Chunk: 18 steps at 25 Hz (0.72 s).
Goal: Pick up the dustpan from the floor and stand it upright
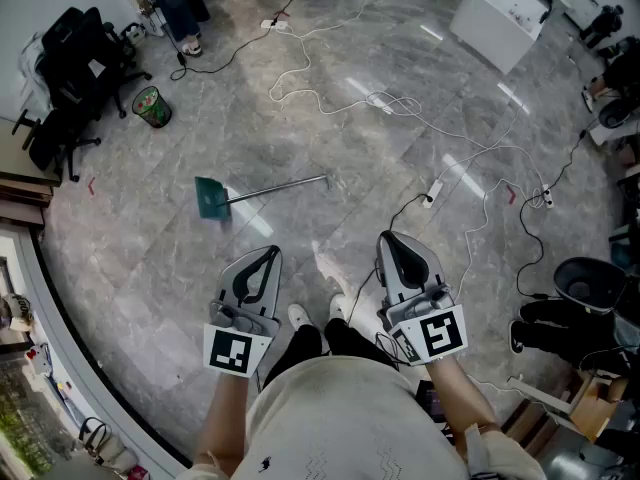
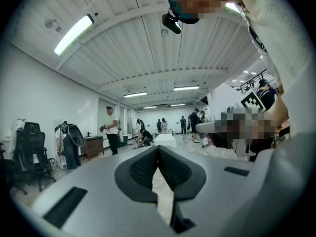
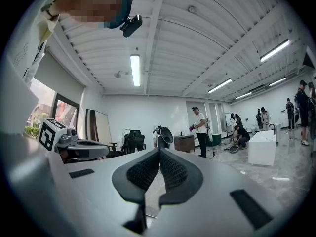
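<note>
**While the Dustpan Lies Flat, Both Tongs Are Shut and Empty**

Since nothing sits between them, the left tongs [image 2: 158,148] are pressed together, with the black bumpy pads [image 2: 140,169] meeting at the tip. The right tongs [image 3: 159,152] look the same: tips together, holding nothing. Both point out level over the floor [image 1: 350,128], just in front of the person's feet.

The dustpan [image 1: 212,199] is farther out, well apart from both tongs and a bit nearer the left one. It lies flat on the floor. Its pan is a small, dark green, flat scoop. A long, thin, silver handle [image 1: 280,185] runs from the pan off to the right.

I think the dustpan is light and stiff, so it should come up in one piece and not bend. The handle looks like smooth, round metal, so it may slip or spin in the tongs. A firm squeeze will help.

The best place to grab looks like the handle, somewhere along its middle. Then the pan end can stay low and act as the foot when the dustpan is tipped up. The pan is too flat against the floor to pinch easily.

The floor is shiny grey stone with pale streaks, so the pan may slide on it. Thin white cables [image 1: 330,103] loop over the floor beyond the dustpan and do not touch it.
</note>
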Motion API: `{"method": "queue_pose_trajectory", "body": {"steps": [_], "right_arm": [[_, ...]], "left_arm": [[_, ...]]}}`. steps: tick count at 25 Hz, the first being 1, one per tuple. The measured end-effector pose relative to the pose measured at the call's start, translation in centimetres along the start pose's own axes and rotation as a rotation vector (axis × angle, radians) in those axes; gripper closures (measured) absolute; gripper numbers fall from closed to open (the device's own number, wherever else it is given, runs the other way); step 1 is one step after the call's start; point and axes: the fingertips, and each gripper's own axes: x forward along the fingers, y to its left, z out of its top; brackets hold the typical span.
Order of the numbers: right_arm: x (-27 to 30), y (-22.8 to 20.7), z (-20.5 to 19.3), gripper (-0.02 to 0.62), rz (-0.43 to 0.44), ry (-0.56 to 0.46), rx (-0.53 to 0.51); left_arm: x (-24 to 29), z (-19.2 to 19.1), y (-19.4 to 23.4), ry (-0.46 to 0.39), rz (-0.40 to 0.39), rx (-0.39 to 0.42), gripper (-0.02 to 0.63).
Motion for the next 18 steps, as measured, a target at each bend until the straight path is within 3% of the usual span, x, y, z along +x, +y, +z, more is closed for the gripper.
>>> {"method": "queue_pose_trajectory", "body": {"steps": [8, 13, 15, 18], "right_arm": [[-0.6, -6.1, -0.8, 0.578, -0.020, 0.005, 0.035], [1.6, -8.7, -2.1, 0.578, -0.027, 0.023, 0.041], [3.9, -9.3, -2.4, 0.578, -0.034, 0.033, 0.036], [7.4, -9.7, -2.9, 0.578, -0.039, 0.060, 0.028]], "left_arm": [[5.4, -1.0, -2.9, 0.028, -0.027, 0.033, 0.595], [9.0, -1.8, -2.2, 0.038, -0.025, 0.019, 0.595], [10.7, -2.4, -0.6, 0.059, -0.056, 0.075, 0.595], [13.4, -3.7, 1.8, 0.129, -0.152, 0.287, 0.595]]}}
